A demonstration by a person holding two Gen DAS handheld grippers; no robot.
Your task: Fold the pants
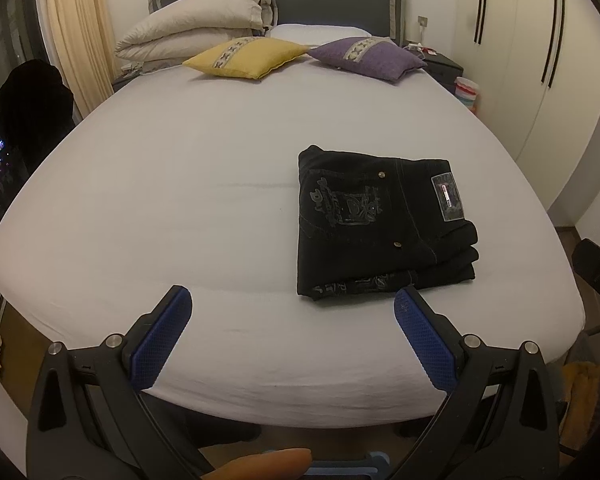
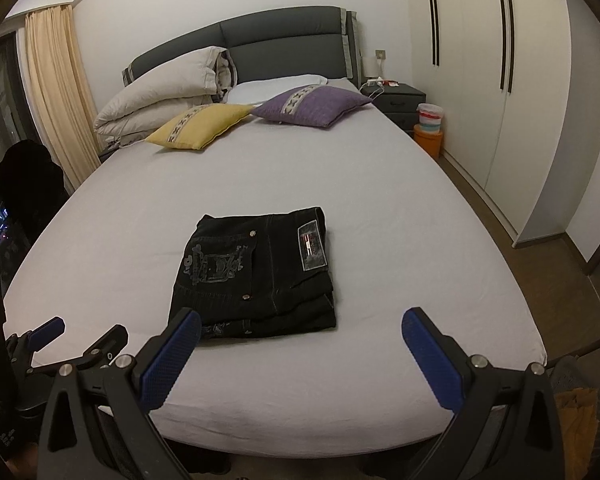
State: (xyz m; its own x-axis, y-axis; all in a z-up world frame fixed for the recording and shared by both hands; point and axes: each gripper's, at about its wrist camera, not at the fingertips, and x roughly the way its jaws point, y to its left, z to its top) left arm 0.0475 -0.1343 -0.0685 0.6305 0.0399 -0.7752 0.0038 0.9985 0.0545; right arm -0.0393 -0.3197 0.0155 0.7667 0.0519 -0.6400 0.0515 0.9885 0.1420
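Both tongs (image 1: 293, 308) (image 2: 302, 330) agape — folded pants (image 2: 256, 272) near bed (image 2: 380, 216) foot edge

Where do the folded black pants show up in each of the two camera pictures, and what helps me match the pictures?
Left wrist view: the folded black pants lie right of centre on the bed, just beyond the right fingertip of the open left gripper.
Right wrist view: the pants lie just left of centre, behind the left fingertip of the open right gripper.
Shared landmark: the purple cushion near the headboard.
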